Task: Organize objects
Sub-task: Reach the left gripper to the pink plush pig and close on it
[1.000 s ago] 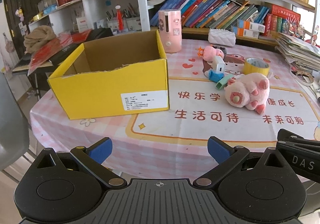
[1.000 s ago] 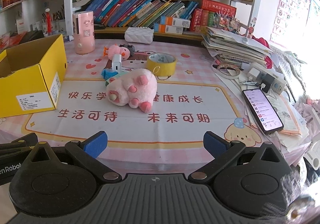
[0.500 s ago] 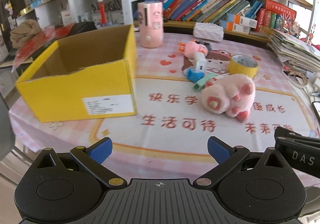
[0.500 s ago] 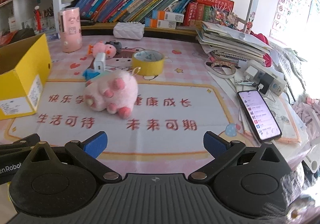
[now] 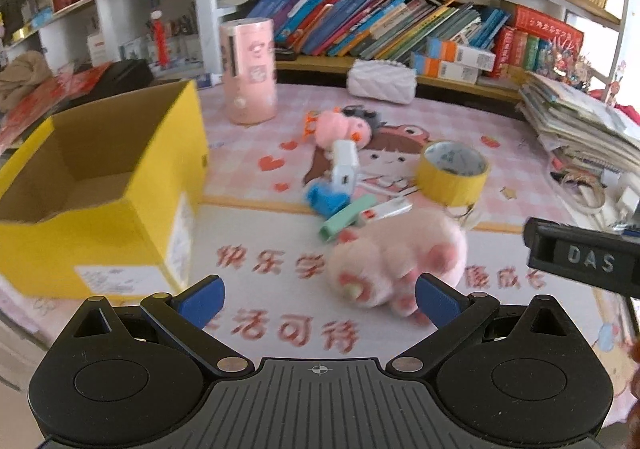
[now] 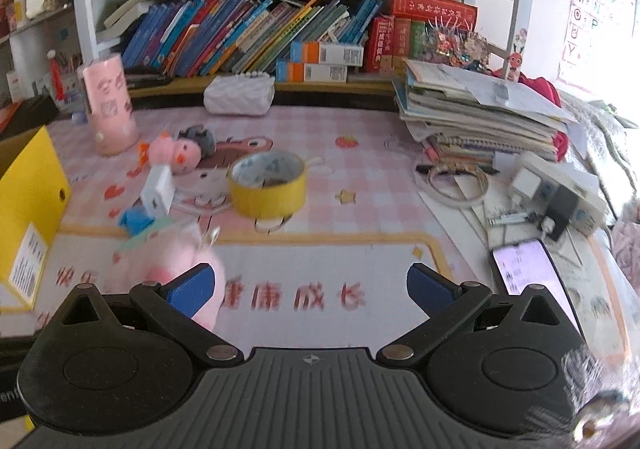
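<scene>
Now both grippers, left (image 5: 318, 299) and right (image 6: 310, 285), have closed in with jaws wide and empty on the fluffy pink plush paw (image 5: 396, 263), which lies beside the open yellow cardboard box (image 5: 100, 205), so grasping seems imminent.

We see the bench (image 5: 248, 153) under a pink checked cloth with a printed mat. On it sit a yellow box (image 5: 100, 201), a pink canister (image 5: 249, 71), a tape roll (image 5: 452, 173), a pink plush (image 5: 396, 261), a white charger (image 5: 344, 169), a paper stack (image 6: 480, 109) and a phone (image 6: 524, 269).
</scene>
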Demonstrator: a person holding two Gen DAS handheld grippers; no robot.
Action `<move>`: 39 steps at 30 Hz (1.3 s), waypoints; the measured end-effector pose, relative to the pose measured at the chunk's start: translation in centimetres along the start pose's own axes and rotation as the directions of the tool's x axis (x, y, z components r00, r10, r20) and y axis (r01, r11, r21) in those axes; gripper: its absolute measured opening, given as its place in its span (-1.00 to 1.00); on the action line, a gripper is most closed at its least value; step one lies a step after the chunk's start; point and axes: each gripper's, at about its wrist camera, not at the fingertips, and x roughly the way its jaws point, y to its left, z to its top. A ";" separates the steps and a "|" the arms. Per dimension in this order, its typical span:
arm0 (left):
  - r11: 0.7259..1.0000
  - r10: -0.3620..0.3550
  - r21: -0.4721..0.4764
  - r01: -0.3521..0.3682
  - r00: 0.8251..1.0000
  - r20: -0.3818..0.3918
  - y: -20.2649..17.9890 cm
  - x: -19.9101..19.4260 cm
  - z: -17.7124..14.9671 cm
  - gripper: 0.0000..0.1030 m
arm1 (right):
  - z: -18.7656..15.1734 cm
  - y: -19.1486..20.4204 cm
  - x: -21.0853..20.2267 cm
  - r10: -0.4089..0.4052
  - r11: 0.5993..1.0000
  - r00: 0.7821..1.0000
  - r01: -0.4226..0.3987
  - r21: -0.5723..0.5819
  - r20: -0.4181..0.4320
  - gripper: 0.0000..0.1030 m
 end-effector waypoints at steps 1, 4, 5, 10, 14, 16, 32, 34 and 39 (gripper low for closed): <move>1.000 -0.016 0.000 0.016 1.000 0.004 -0.3 0.2 0.2 0.98 | 0.4 -0.3 0.4 0.005 1.000 1.000 -0.005 0.005 0.003 1.00; 0.999 -0.052 0.012 0.052 0.998 0.020 -1.1 0.7 0.9 0.98 | 1.5 -1.2 1.5 0.033 0.999 0.999 -0.033 0.018 0.022 1.00; 0.998 -0.060 0.018 0.060 0.998 0.026 -1.4 0.9 1.2 0.98 | 1.8 -1.5 1.8 0.048 0.999 0.998 -0.049 0.022 0.034 1.00; 0.995 -0.092 0.038 0.091 0.995 0.026 -3.0 2.4 1.9 0.98 | 2.9 -2.2 2.9 0.089 0.996 0.992 -0.092 0.022 0.087 1.00; 0.995 -0.085 0.041 0.086 0.996 -0.009 -4.0 4.5 2.1 0.98 | 3.5 -2.8 3.6 0.118 0.992 0.987 -0.121 0.022 0.111 1.00; 0.996 -0.073 0.056 0.075 0.997 -0.028 -4.5 5.7 2.2 0.98 | 3.8 -3.2 4.0 0.126 0.991 0.985 -0.129 0.020 0.119 1.00; 0.988 0.011 0.155 -0.004 0.999 -0.040 -6.6 9.5 1.8 0.80 | 3.6 -5.5 6.8 0.096 0.995 0.995 -0.097 0.018 0.020 1.00; 0.995 -0.011 0.098 0.015 0.999 -0.044 -5.6 8.7 2.1 0.78 | 3.6 -5.5 6.9 0.099 0.995 0.995 -0.100 0.021 0.014 1.00; 0.998 -0.055 -0.004 0.055 0.998 0.004 -2.9 5.8 2.3 0.67 | 3.7 -4.7 7.6 0.129 0.992 0.992 -0.128 0.013 -0.001 1.00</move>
